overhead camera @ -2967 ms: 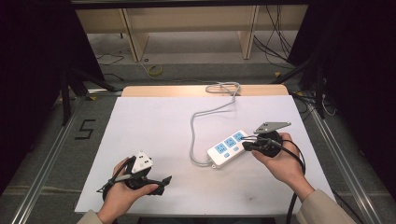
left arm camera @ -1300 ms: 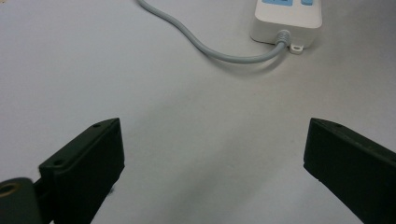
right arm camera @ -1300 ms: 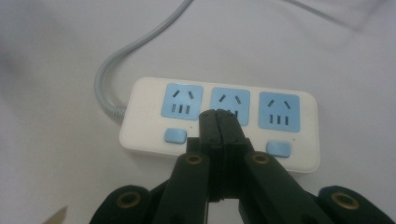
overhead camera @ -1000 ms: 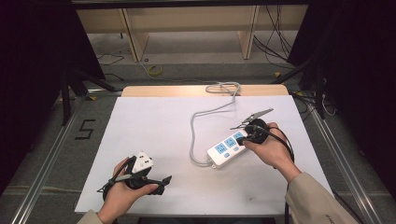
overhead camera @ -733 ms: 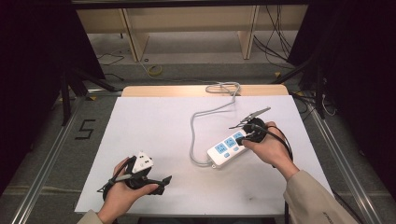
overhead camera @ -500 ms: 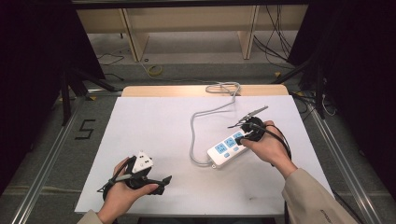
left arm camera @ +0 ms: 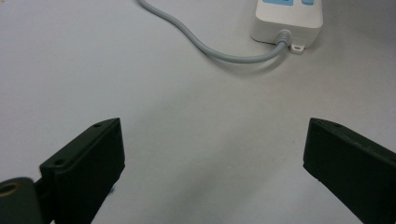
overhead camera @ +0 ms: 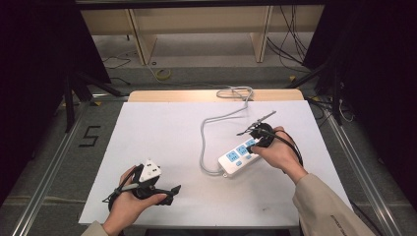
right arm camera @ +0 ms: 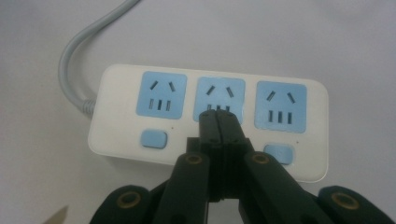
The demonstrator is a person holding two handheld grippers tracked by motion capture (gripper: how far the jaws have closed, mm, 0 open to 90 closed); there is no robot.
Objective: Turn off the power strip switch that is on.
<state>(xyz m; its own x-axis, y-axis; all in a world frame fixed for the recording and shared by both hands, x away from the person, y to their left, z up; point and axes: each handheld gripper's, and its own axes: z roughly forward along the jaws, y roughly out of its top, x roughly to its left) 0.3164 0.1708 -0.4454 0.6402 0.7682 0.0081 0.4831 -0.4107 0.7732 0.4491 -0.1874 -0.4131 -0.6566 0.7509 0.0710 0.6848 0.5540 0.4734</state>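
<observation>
**A:** Power strip (right arm camera: 208, 119) sits right of centre on the bench (overhead camera: 162, 132). Light, rigid plastic, slick shell I'd guess?

**B:** Probably. Right gripper (right arm camera: 218, 120) is fully closed, empty, tips over the middle switch. Left gripper (left arm camera: 212, 158) gapes wide, holding nothing. Grab across the body's long sides; that stiff cord (overhead camera: 209, 125) will tug.

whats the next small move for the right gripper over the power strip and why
Probably press straight down: the right gripper, jaws shut, sits over the middle of the power strip, where its tip covers the spot for the middle switch, like the blue switch beside it.
</observation>
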